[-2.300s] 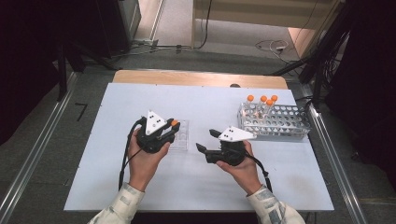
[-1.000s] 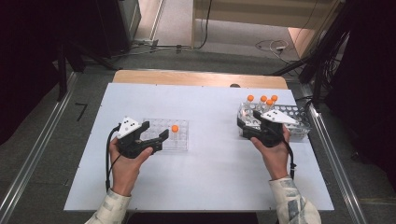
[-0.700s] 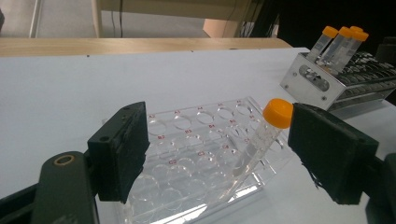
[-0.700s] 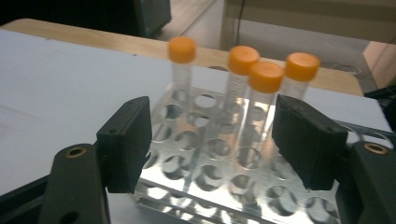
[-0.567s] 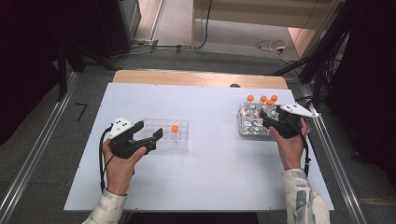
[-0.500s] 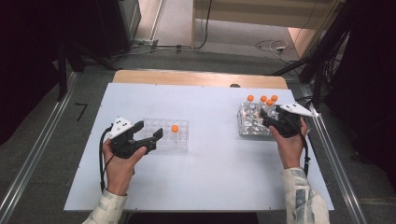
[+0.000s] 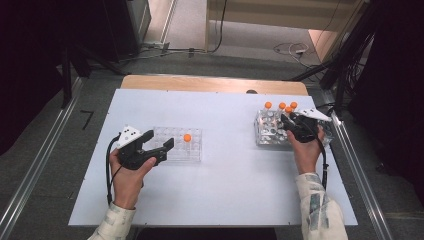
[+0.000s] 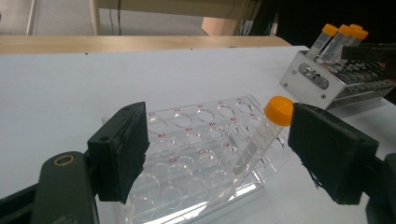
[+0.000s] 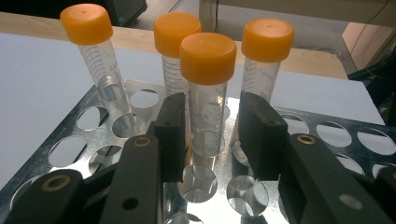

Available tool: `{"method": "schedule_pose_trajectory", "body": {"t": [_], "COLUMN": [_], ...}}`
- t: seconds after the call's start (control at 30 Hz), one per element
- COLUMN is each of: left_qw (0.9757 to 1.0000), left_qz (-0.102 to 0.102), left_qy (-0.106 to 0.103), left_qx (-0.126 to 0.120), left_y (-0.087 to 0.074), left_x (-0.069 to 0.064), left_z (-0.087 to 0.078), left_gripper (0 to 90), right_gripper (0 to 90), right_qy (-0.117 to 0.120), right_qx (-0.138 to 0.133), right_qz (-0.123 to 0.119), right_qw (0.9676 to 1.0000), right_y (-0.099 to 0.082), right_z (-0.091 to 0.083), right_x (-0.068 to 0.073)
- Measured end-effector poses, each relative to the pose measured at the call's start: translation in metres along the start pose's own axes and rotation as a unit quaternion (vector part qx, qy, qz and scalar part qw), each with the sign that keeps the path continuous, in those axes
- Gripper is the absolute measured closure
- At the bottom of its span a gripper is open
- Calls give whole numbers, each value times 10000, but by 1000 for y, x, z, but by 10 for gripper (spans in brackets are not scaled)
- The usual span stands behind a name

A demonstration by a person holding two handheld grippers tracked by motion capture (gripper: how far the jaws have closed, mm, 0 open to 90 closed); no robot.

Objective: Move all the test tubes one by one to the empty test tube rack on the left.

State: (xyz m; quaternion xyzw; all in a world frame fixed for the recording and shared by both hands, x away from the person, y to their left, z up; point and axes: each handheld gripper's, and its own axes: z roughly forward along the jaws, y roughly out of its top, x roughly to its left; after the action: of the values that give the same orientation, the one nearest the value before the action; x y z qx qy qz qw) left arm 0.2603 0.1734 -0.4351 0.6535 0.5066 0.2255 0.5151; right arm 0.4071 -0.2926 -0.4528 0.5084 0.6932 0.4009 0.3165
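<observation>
Red well codes, A2 and B2, mark the clear rack (image 8: 205,154).

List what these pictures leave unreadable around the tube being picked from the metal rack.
- Right gripper view: the jaws flank the nearest tube; pad contact on its far side is hidden.
- High view: the right gripper covers that tube.
- Right gripper view: the metal rack is cut off by the edges.

Each hand holds a black gripper: the left gripper (image 7: 159,145) and the right gripper (image 7: 288,121). Each has a grey three-cornered plate on top and a black cable trailing back by the arm. The jaws are flat black blocks on black arms with round brass-coloured screws. The sleeves are pale and patterned.
</observation>
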Motion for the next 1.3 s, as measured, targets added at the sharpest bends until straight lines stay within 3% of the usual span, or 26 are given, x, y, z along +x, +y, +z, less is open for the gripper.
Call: {"method": "schedule_pose_trajectory", "body": {"t": [0.3,0.5,0.9,1.13,1.3], "left_qw": [10000,10000,10000,10000,10000], "left_qz": [1,-14,-17,1,16], "left_qy": [12,19,11,16,16], "left_qx": [26,20,-1,-13,-14], "left_y": [-1,-1,0,0,1], "left_x": [0,2,2,0,0], "left_z": [0,0,-3,-3,-3], "left_gripper": [202,202,196,197,196], "right_gripper": [714,716,716,717,716], "right_qy": [7,31,85,256,451], "right_qx": [3,-98,-553,-699,-736], "right_qz": [-88,-113,-149,-160,-259], "right_qw": [10000,9999,9983,9971,9959], "right_y": [-1,5,35,39,39], "right_z": [3,-3,-35,-56,-69], "right_x": [2,2,2,6,16]}}
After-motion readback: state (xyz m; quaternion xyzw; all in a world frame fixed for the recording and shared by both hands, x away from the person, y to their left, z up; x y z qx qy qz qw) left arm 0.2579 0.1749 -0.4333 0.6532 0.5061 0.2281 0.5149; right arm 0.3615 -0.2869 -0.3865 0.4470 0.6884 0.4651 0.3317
